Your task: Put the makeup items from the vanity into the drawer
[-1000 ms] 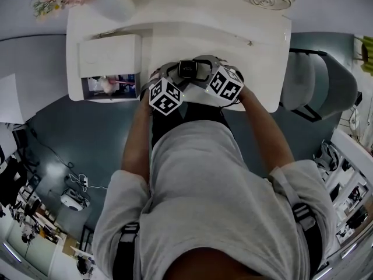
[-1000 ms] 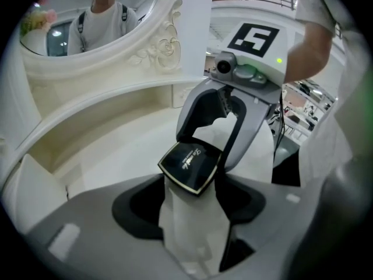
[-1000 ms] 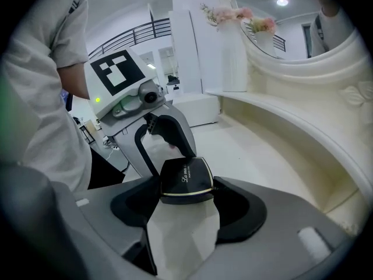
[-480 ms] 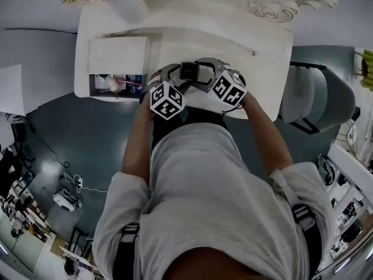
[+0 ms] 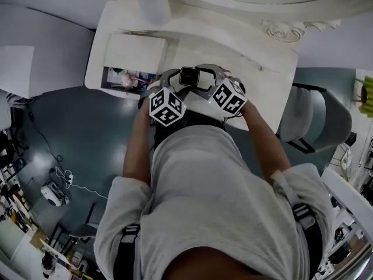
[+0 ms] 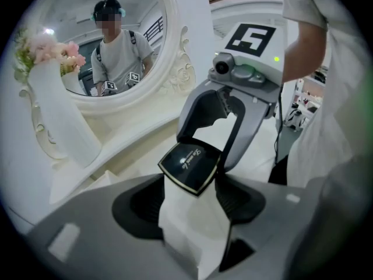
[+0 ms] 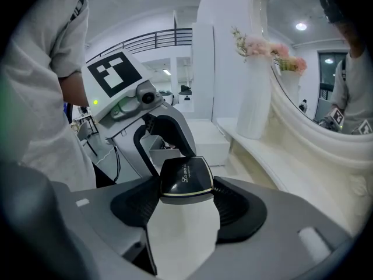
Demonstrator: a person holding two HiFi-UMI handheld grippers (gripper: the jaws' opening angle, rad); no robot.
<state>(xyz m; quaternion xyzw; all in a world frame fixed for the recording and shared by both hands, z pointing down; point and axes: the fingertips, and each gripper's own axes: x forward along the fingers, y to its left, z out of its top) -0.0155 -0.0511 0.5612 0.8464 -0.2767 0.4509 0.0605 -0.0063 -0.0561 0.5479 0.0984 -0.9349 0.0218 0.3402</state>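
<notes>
The black compact (image 5: 189, 76) has barely moved over the last second. It still sits at the front edge of the vanity (image 5: 256, 45), held between our two grippers. The left gripper (image 5: 176, 80) clamps it from 8 o'clock, its jaws spread wide round the case, and the right gripper (image 5: 208, 79) grasps it from 4 o'clock. Only our head has tilted, sliding the whole scene across the view. The open drawer (image 5: 106, 80) already holds a few items and lies at 9 o'clock of the compact, well apart. We judge the carry leftward to it is not yet begun.
</notes>
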